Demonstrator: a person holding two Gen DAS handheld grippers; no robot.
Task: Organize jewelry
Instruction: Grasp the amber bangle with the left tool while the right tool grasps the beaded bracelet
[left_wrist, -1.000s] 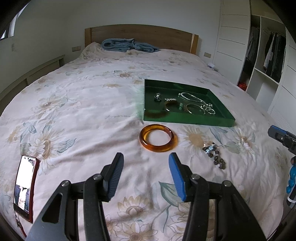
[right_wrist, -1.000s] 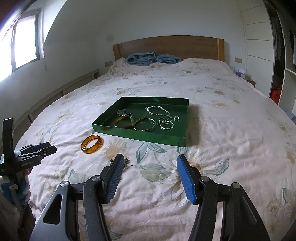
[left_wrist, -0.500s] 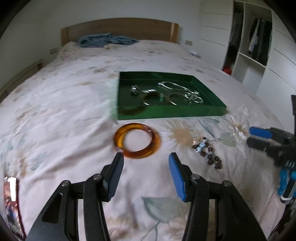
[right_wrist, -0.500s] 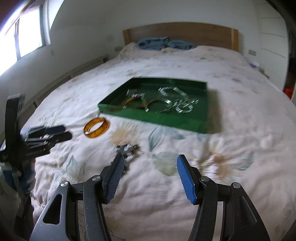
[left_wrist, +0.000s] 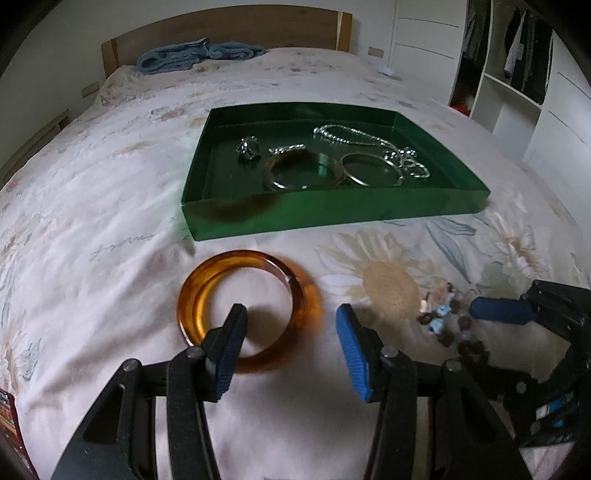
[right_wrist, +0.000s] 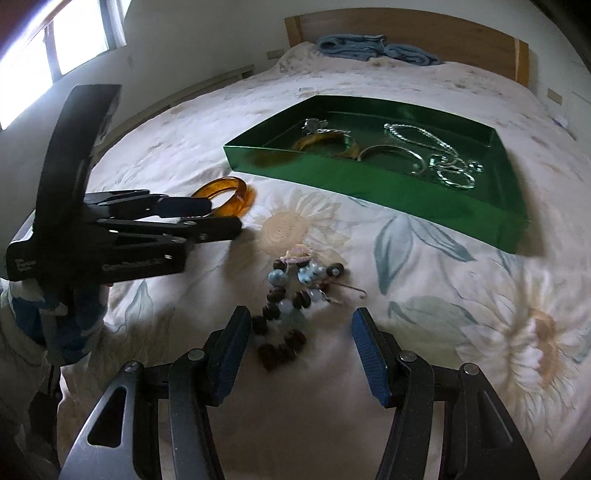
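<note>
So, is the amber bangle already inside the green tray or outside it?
Outside. The amber bangle lies flat on the bedspread, in front of the green tray.

My left claw (left_wrist: 291, 326) tilts steeply downward, its two fingers standing apart with nothing pressed between the pads. My right claw (right_wrist: 301, 332) leans down at much the same slant, fingers likewise spread and gripping nothing. The two sit close side by side: each shows at the edge of the other's view, seen side-on. A patterned sleeve (right_wrist: 55, 325) shows below the left handle.
</note>
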